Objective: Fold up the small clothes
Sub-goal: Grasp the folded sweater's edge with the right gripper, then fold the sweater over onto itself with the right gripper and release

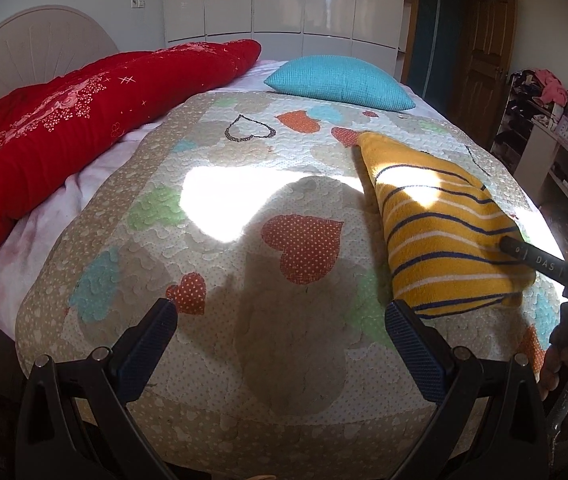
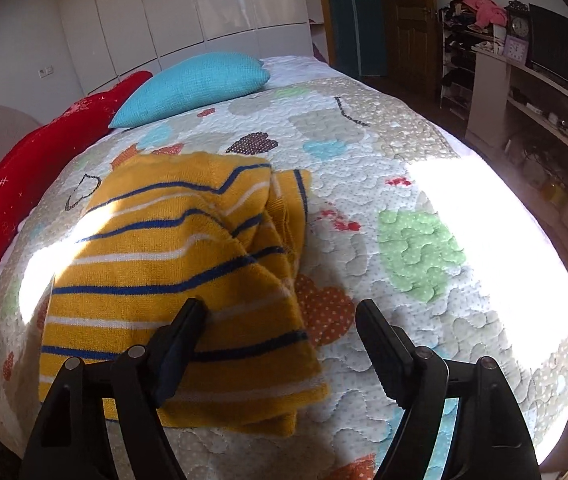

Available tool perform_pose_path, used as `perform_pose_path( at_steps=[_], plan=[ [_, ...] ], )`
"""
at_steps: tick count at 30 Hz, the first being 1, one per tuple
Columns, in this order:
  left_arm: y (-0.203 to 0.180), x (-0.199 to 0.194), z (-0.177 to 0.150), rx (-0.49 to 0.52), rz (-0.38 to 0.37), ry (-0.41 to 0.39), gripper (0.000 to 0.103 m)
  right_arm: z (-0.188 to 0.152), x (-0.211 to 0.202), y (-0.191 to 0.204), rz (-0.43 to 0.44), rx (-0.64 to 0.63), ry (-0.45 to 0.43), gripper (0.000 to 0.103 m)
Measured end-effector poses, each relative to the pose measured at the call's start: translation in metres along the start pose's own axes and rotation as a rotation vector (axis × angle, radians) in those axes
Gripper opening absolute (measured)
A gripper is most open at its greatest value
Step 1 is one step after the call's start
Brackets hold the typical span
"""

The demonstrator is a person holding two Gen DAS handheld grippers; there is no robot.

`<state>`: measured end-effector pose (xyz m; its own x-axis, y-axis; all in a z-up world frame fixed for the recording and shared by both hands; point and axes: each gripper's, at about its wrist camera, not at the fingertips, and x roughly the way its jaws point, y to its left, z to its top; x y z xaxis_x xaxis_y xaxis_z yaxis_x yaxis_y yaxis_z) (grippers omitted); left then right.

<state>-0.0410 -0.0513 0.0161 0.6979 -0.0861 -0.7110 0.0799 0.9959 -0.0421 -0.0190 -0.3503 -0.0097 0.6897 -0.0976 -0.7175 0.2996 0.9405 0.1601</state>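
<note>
— On the bed's heart-patterned quilt [image 1: 284, 208], where's the garment?

— A folded yellow striped sweater [image 2: 172, 280] lies there. The right gripper [image 2: 280, 344] hovers spread over its near corner, gripping nothing.

— And the left wrist view?

— Its left gripper [image 1: 280, 344] is released over bare quilt, the sweater off to its right. Only there does the right gripper's finger [image 1: 531, 256] show resting on the sweater.

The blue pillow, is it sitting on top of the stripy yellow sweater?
No, the blue pillow lies apart, farther up the bed, with bare quilt between it and the yellow striped sweater.
</note>
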Motion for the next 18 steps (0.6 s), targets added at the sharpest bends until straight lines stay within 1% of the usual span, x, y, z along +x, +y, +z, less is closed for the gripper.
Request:
perform_pose_path(
  at_steps=[2, 3, 4, 5, 6, 7, 9, 10, 12, 13, 14, 15, 16, 17, 18],
  plan=[
    [0.0, 0.004, -0.001, -0.008, -0.01, 0.017, 0.103, 0.009, -0.013, 0.004, 0.017, -0.002, -0.045, 0.077],
    [-0.001, 0.005, -0.002, -0.011, -0.016, 0.025, 0.103, 0.015, -0.019, 0.01, 0.035, -0.012, -0.066, 0.07],
    [-0.002, 0.007, -0.003, -0.013, -0.024, 0.032, 0.103, 0.022, -0.022, 0.018, 0.053, -0.031, -0.08, 0.067],
    [-0.003, 0.007, -0.003, -0.013, -0.03, 0.037, 0.103, 0.03, -0.023, 0.028, 0.075, -0.056, -0.09, 0.065],
    [-0.003, 0.007, -0.004, -0.011, -0.033, 0.039, 0.103, 0.037, -0.021, 0.039, 0.107, -0.083, -0.093, 0.06],
    [-0.005, 0.006, -0.005, -0.008, -0.034, 0.04, 0.103, 0.044, -0.017, 0.049, 0.138, -0.108, -0.09, 0.058],
    [-0.005, 0.006, -0.006, -0.003, -0.034, 0.042, 0.103, 0.056, 0.002, 0.07, 0.174, -0.155, -0.068, 0.058],
    [-0.004, 0.005, -0.006, -0.004, -0.034, 0.043, 0.103, 0.06, 0.016, 0.078, 0.17, -0.173, -0.045, 0.057],
    [-0.001, 0.006, -0.007, -0.011, -0.038, 0.049, 0.103, 0.067, 0.054, 0.085, 0.156, -0.182, 0.035, 0.056],
    [0.0, 0.007, -0.007, -0.015, -0.036, 0.052, 0.103, 0.069, 0.075, 0.084, 0.15, -0.172, 0.082, 0.058],
    [0.002, 0.007, -0.008, -0.02, -0.035, 0.055, 0.103, 0.07, 0.091, 0.081, 0.146, -0.163, 0.111, 0.062],
    [0.005, 0.009, -0.008, -0.023, -0.036, 0.058, 0.103, 0.073, 0.099, 0.079, 0.14, -0.156, 0.115, 0.066],
    [0.007, 0.01, -0.009, -0.027, -0.039, 0.062, 0.103, 0.077, 0.101, 0.078, 0.133, -0.153, 0.124, 0.066],
    [0.009, 0.011, -0.009, -0.029, -0.039, 0.064, 0.103, 0.081, 0.098, 0.081, 0.123, -0.155, 0.136, 0.066],
    [0.011, 0.013, -0.01, -0.034, -0.036, 0.065, 0.103, 0.084, 0.09, 0.085, 0.121, -0.162, 0.123, 0.066]
  ],
)
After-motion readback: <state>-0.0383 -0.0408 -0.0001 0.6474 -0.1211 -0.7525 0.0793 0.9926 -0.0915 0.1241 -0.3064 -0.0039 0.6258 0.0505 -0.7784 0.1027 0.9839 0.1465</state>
